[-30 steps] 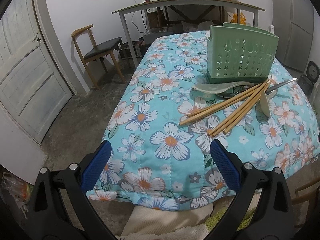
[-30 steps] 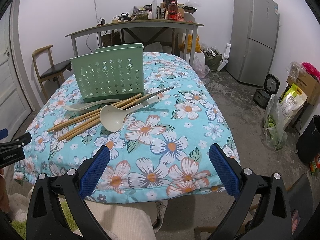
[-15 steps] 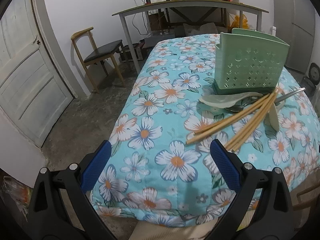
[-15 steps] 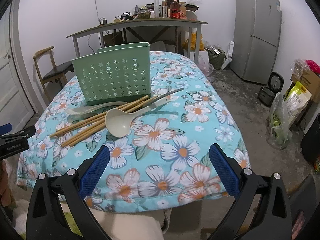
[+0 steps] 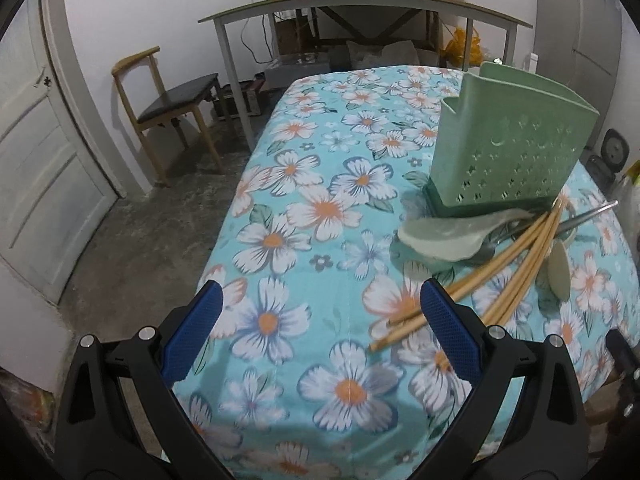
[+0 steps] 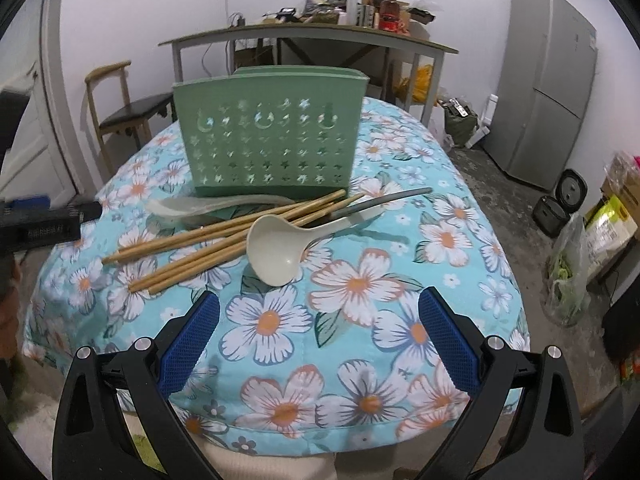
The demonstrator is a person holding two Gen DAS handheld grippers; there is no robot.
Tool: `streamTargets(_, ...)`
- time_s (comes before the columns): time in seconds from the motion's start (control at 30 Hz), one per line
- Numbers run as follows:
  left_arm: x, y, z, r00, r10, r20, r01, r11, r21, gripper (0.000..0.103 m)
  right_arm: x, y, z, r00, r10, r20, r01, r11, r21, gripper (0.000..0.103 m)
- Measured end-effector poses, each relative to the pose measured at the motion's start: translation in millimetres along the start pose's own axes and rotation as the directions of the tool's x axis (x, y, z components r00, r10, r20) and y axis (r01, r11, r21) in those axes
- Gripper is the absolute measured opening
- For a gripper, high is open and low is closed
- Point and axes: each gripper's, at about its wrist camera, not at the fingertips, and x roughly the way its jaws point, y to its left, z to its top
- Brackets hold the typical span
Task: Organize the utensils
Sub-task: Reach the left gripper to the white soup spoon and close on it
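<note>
A green perforated utensil holder (image 6: 270, 138) (image 5: 508, 152) stands upright on the floral-covered table (image 6: 360, 280). In front of it lies a heap of utensils: several bamboo chopsticks (image 6: 224, 240) (image 5: 500, 276), a cream ladle (image 6: 276, 250), a pale green rice paddle (image 5: 444, 236) (image 6: 192, 206) and a metal-handled utensil (image 6: 384, 200). My left gripper (image 5: 320, 308) is open over the table's near left part, its right finger beside the chopstick tips. My right gripper (image 6: 320, 316) is open just short of the ladle. Neither holds anything.
A wooden chair (image 5: 168, 108) and a white door (image 5: 36, 160) are to the left. A cluttered long table (image 6: 308, 36) stands behind, a grey fridge (image 6: 548, 84) at the right. Bags and a cooker (image 6: 572, 188) sit on the floor.
Both grippers have moved forward over the table toward the utensil heap; the holder and utensils look larger and closer. Nothing on the table has shifted.
</note>
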Motion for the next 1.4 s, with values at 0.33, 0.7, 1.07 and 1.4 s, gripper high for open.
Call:
streamTargets(0.33,20.4,4.4,14.3,0.989,-0.146,0.003,0.146,0.989,-0.017,0.096,19.4,5.4,1.0,1.000,0.003,-0.031,-0.004,0.999,-0.041,0.097)
streamTargets(0.7,32.9,10.6,16.5,0.931,-0.364,0.026,0.365,0.925,-0.104,0.096,21.8,-2.6,0.7,0.998,0.061,0.036,-0.060,0.998,-0.016,0.097)
streamTargets(1.07,42.7,12.6,20.2,0.886,-0.463,0.019,0.461,0.878,-0.128,0.095,19.2,14.0,-0.2,0.992,0.107,0.067,-0.103,0.993,-0.055,0.097)
streamTargets(1.4,84.1,20.5,26.1,0.753,-0.652,-0.087,0.587,0.725,-0.361,0.056,24.3,17.9,-1.1,0.991,0.119,0.053,-0.116,0.992,-0.057,0.097)
